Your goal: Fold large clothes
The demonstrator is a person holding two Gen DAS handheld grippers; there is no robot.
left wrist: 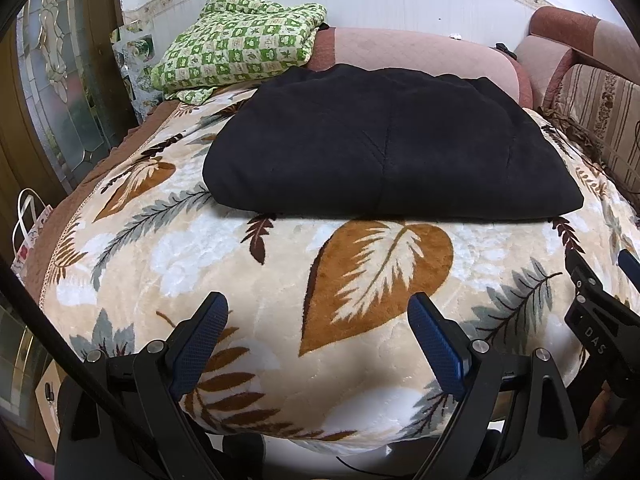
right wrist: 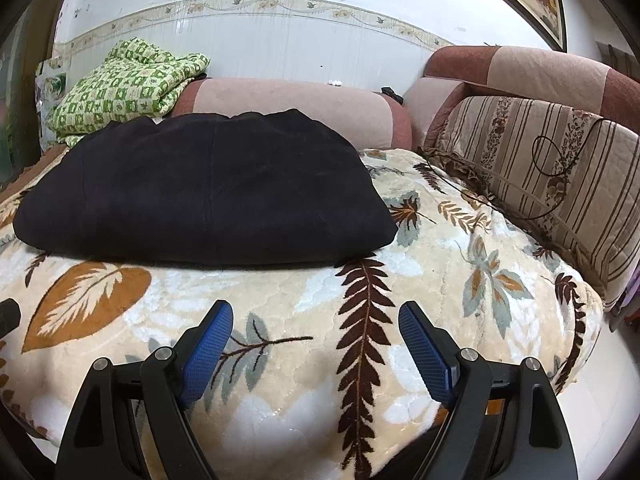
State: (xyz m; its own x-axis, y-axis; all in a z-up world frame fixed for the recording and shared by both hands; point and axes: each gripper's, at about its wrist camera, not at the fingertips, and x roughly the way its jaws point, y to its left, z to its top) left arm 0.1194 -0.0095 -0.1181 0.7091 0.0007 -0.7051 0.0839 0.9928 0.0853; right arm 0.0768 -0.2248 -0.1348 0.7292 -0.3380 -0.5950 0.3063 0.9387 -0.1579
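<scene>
A black garment [left wrist: 384,148] lies folded into a thick flat rectangle on a cream leaf-print blanket [left wrist: 248,256]. It also shows in the right wrist view [right wrist: 200,192], on the blanket [right wrist: 440,272]. My left gripper [left wrist: 318,308] is open and empty, hovering over the blanket's near edge, well short of the garment. My right gripper [right wrist: 316,316] is open and empty, also over the near edge of the blanket. The right gripper shows at the right edge of the left wrist view [left wrist: 604,276].
A green checked folded cloth [left wrist: 240,44] sits at the back left on a pink bolster [left wrist: 420,52]. A striped cushion [right wrist: 540,168] with a thin cable on it lines the right side. A white bag [left wrist: 28,232] hangs by the left edge.
</scene>
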